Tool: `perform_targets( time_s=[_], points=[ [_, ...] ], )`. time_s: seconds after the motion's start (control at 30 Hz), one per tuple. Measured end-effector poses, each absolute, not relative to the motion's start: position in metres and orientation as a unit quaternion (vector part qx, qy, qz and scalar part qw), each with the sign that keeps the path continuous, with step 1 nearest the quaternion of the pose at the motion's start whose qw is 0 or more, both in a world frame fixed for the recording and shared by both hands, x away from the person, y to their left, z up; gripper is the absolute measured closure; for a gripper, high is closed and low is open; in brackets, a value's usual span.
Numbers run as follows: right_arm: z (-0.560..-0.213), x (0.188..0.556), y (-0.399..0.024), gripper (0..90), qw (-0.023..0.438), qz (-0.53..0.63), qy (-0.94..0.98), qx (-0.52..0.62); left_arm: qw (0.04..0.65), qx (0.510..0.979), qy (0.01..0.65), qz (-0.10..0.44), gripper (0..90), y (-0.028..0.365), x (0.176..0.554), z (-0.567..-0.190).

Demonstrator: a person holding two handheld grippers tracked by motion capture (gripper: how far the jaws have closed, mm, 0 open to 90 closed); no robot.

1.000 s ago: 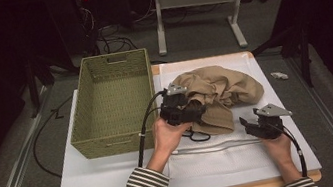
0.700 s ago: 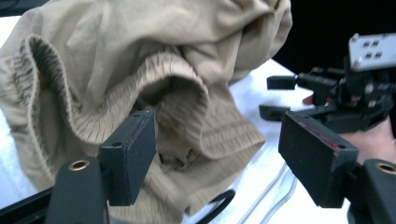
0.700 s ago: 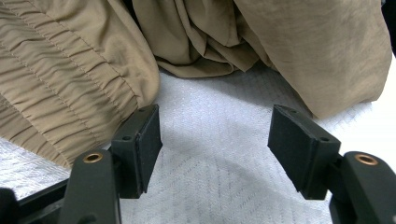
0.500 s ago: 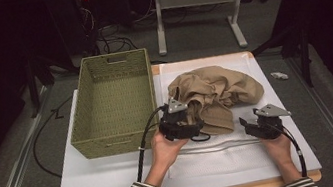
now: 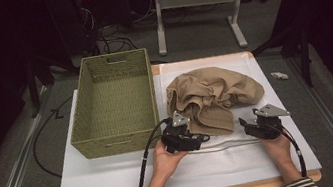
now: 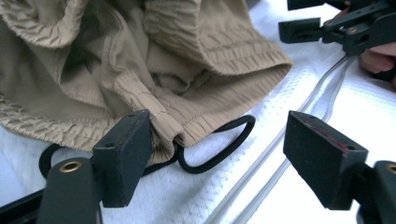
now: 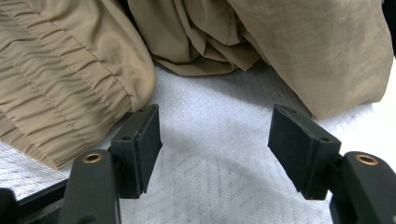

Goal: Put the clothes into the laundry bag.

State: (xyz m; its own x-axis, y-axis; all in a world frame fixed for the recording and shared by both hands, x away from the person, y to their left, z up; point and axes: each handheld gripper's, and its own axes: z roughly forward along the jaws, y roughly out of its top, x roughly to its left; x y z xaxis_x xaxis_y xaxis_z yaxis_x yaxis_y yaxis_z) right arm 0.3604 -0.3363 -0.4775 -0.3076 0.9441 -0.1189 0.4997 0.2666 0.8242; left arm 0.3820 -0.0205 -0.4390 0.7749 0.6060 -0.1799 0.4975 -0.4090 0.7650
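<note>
Left gripper [image 6: 217,154] lower centre, jaws just widened, spread at tan garment [image 6: 140,60] hem, black cord [image 6: 219,149] between; right gripper [image 7: 215,140] agape over white cloth [image 7: 215,186], gripping nothing.

Tan garment [image 5: 213,96] crumpled in heap on white mat, elastic hem and black drawcord [image 6: 219,149] at near edge.

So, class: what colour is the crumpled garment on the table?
Tan; the garment shows its colour best in the left gripper view.
</note>
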Motion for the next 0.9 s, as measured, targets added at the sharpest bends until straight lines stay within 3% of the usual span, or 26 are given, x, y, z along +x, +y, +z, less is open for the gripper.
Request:
perform_targets(
  time_s=[0.27,0.6,0.73,0.9],
  points=[
    [-0.478,0.36,-0.335,34.5,0.318,0.347,0.73,0.495,0.444,0.827,0.339,0.068,24.6,-0.01,0.367,-0.448],
    [-0.478,0.36,-0.336,34.3,0.326,0.343,0.721,0.507,0.393,0.853,0.331,0.09,30.7,-0.015,0.367,-0.469],
    [-0.477,0.363,-0.34,26.6,0.309,0.344,0.712,0.528,0.385,0.854,0.331,0.109,30.9,-0.017,0.369,-0.473],
    [-0.478,0.366,-0.342,25.4,0.293,0.344,0.721,0.525,0.376,0.856,0.335,0.117,29.2,-0.018,0.371,-0.477]
  ],
)
